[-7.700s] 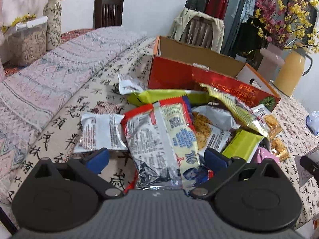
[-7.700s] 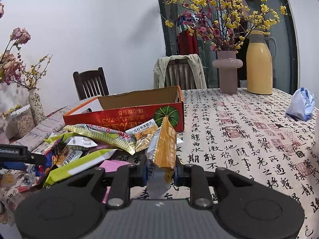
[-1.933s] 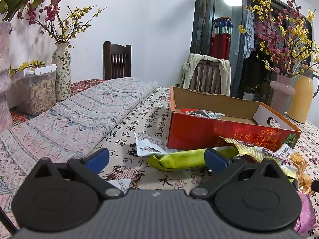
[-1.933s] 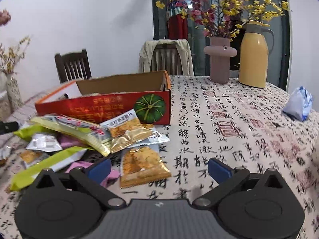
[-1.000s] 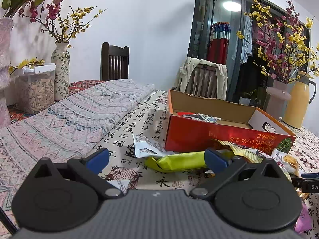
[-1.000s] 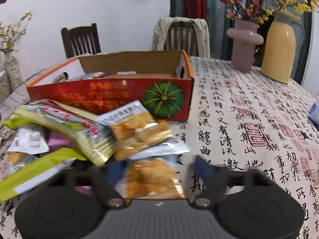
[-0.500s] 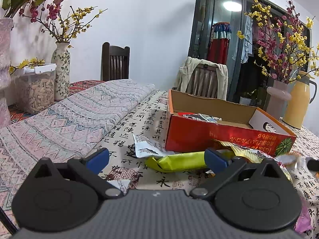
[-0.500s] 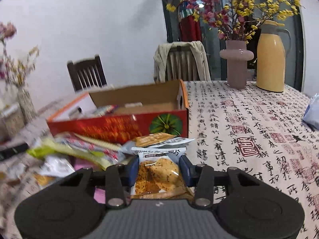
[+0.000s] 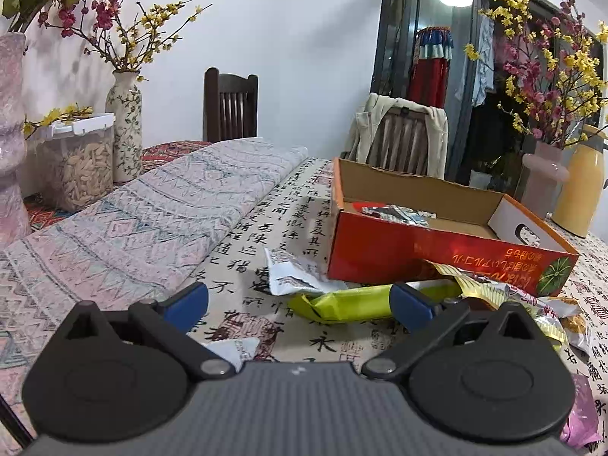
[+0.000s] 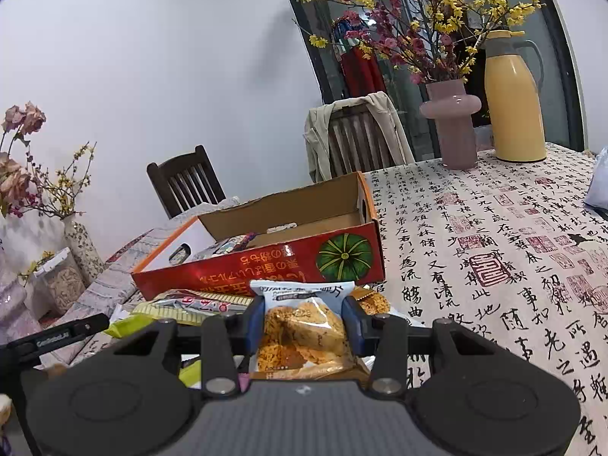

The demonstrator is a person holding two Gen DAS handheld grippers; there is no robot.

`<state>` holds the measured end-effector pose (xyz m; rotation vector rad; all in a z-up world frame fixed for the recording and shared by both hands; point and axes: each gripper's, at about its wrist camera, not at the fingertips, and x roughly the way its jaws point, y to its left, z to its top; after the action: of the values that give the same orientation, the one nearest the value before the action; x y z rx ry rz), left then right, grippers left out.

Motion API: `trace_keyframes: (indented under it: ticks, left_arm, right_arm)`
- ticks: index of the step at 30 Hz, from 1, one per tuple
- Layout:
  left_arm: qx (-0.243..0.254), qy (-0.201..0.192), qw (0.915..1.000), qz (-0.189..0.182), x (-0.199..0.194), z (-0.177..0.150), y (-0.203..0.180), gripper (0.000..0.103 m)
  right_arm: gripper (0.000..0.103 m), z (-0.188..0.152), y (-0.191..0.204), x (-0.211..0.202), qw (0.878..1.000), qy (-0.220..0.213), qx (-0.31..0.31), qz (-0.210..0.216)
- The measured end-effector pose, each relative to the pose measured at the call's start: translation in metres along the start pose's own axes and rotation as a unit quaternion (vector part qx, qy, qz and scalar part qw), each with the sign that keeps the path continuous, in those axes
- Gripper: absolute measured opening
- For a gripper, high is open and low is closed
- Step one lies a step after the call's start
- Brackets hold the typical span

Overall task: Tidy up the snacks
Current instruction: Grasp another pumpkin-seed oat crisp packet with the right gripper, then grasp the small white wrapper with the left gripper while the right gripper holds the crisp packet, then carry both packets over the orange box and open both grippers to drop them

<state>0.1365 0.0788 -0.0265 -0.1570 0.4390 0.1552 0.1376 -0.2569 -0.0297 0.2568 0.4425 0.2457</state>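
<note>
A: Right claw is being held shut on the clear-fronted packet of golden-brown crisps with a white printed top; the packet is being carried clear of the counter, just short of the open red cardboard box with a green pumpkin print.

B: Left claw is being kept wide, nothing between its pads, over the lime-green foil wrapper.

A: Packet is best being lifted over the red front wall before release. Pile in front is being avoided.
</note>
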Motion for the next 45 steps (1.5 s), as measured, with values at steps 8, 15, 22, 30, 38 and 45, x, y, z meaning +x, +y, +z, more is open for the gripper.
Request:
trace_keyframes:
  ticks: [8, 15, 22, 30, 38, 45]
  left_arm:
    - [-0.007, 0.008, 0.9996, 0.027, -0.017, 0.022, 0.030, 0.103]
    - [-0.005, 0.076, 0.9953, 0.060, -0.007, 0.022, 0.051, 0.103]
    - [-0.002, 0.121, 0.9908, 0.061, 0.000, 0.002, 0.040, 0.099]
    - [-0.005, 0.138, 0.9878, 0.071, 0.008, -0.009, 0.032, 0.051]
    - [-0.003, 0.127, 0.9900, 0.061, 0.005, -0.010, 0.030, 0.045]
    - [0.001, 0.099, 0.9942, 0.043, -0.007, 0.001, 0.023, 0.045]
  right_arm:
    - [0.042, -0.005, -0.002, -0.013, 1.000, -0.014, 0.002, -0.006]
    - [0.042, -0.009, -0.005, -0.013, 1.000, -0.012, 0.011, -0.010]
    - [0.042, -0.014, -0.006, -0.012, 1.000, -0.003, 0.015, -0.011]
    - [0.042, -0.018, -0.006, -0.014, 1.000, 0.000, 0.015, -0.011]
    - [0.042, -0.019, -0.006, -0.014, 1.000, 0.002, 0.014, -0.013]
    - [0.042, -0.014, -0.003, -0.015, 1.000, -0.007, 0.006, -0.015]
